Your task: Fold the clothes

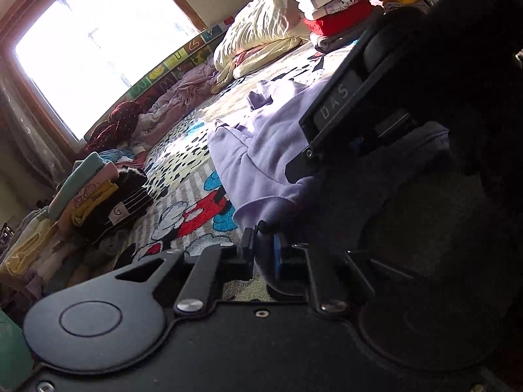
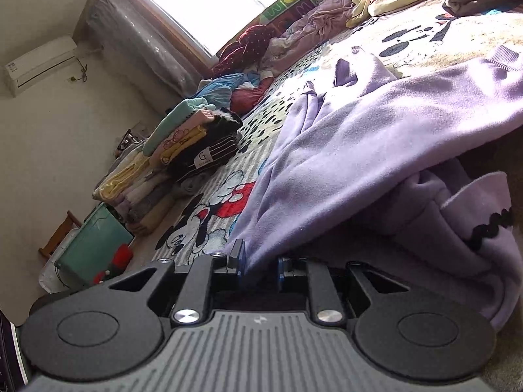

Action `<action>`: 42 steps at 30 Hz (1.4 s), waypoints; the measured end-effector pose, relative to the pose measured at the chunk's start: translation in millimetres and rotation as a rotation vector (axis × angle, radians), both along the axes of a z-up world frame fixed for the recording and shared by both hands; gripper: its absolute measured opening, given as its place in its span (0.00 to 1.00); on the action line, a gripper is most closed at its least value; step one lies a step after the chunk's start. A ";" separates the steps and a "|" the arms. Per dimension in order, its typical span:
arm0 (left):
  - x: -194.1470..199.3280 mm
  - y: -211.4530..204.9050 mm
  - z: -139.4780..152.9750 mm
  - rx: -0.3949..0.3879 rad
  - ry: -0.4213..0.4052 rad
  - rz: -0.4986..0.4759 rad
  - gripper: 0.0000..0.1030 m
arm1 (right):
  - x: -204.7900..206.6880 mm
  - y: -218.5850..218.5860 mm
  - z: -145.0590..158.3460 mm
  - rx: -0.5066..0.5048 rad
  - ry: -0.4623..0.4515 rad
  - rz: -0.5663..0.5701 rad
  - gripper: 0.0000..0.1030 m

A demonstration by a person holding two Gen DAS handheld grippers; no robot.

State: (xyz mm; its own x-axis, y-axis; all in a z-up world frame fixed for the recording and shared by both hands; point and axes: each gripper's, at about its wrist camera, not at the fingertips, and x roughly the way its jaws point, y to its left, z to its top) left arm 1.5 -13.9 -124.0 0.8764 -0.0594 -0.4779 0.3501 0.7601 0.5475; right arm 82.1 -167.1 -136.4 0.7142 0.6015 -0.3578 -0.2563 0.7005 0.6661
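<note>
One lilac fleece garment (image 2: 376, 150) fills mid-frame on the cartoon-print bed cover (image 2: 261, 137); the right gripper (image 2: 260, 266) has its jaws nearly together, clamped on the garment's near hem; the left gripper (image 1: 264, 248) has its jaws narrowly apart around a dark fold, grip unclear; one folded stack (image 1: 104, 192) sits at left; two more stacks (image 1: 343, 6) upper right.

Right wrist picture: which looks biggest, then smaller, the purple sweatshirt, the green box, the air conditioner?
1. purple sweatshirt, biggest, though nearest the camera.
2. and 3. green box and air conditioner look alike; unsure.
</note>
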 end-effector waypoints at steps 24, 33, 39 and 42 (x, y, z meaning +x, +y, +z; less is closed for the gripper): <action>287.0 -14.2 55.1 -0.469 0.235 0.212 0.32 | -8.0 24.2 5.3 -0.275 -0.097 0.045 0.21; 324.2 -14.3 27.4 -0.367 0.182 0.327 0.09 | 5.9 20.8 2.8 -0.202 -0.075 0.089 0.21; 332.3 -13.3 38.4 -0.424 0.199 0.246 0.15 | 13.3 26.3 -3.3 -0.230 -0.054 0.103 0.18; 347.5 -8.2 54.7 -0.471 0.168 0.236 0.15 | 10.6 25.8 -2.6 -0.231 -0.057 0.095 0.18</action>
